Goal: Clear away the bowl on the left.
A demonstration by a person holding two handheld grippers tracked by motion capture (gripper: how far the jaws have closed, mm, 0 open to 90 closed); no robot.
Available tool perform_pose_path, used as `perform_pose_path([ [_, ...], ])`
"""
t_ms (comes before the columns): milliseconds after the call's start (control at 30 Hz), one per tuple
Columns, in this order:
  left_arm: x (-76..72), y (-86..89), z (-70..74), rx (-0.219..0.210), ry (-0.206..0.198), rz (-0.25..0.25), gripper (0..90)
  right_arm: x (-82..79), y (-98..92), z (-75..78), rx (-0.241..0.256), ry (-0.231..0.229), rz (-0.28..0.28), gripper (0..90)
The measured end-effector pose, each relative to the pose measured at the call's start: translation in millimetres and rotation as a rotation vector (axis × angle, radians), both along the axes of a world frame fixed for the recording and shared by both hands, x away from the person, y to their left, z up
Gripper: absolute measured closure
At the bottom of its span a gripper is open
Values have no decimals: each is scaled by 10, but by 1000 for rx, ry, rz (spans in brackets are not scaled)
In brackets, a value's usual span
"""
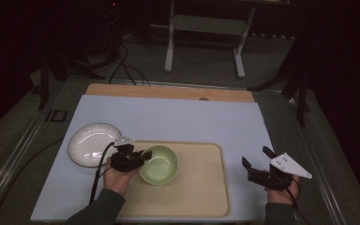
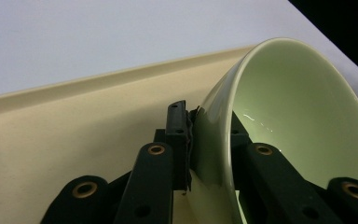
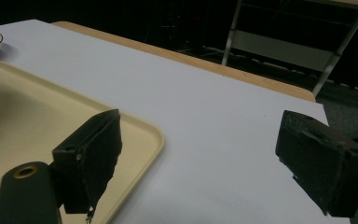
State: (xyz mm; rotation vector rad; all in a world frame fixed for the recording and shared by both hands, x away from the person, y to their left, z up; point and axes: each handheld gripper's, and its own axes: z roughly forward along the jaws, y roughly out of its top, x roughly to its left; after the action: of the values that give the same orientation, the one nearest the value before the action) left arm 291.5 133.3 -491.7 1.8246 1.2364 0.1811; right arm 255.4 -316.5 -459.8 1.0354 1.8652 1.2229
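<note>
While the left claw [image 1: 139, 157] pinches the rim of the green bowl [image 1: 159, 164], the bowl is on the tray [image 1: 201, 187], toward the tray's left end, near the front left part of the desk [image 1: 178, 117]. The grip takes only the thin wall, one jaw outside and one inside, so I judge the glazed bowl could slip or swing down if it is lifted fast. It could also knock the white plate [image 1: 90, 143], which lies just beside the tray's left edge. The right claw [image 1: 258, 161] is wide open and holds nothing, near the front right corner. The left gripper view shows the jaws closed tight on the wall of the bowl [image 2: 289, 107]; the high view cannot show this contact, but it shows the plate.
</note>
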Motion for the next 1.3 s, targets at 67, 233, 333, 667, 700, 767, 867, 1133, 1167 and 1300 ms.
perform_pose_path([
  [67,3,-34,-20,5,4,-7,800,-1,1,0,0,1,0,140],
  [233,7,-121,-74,18,12,-16,799,-1,0,0,0,0,-1,140],
  [333,5,-166,-101,24,19,-25,798,0,-1,0,-1,0,-1,140],
  [667,-49,-332,-187,29,-8,-20,801,-1,2,0,-2,1,-2,140],
  [700,-53,-343,-190,43,-18,-18,803,-1,2,0,-2,0,-2,140],
  [767,-53,-354,-197,59,-27,-16,806,1,3,-1,-4,-1,0,140],
  [867,-50,-353,-205,66,-28,-11,808,1,4,-2,-5,0,-1,140],
  [1133,-34,-317,-211,67,-30,18,704,2,4,-2,-6,1,-2,140],
  [1167,-36,-303,-189,62,-39,22,682,1,3,-1,-4,2,-2,140],
  [1300,-47,-217,-90,51,-73,40,596,-2,0,1,-1,2,-4,140],
])
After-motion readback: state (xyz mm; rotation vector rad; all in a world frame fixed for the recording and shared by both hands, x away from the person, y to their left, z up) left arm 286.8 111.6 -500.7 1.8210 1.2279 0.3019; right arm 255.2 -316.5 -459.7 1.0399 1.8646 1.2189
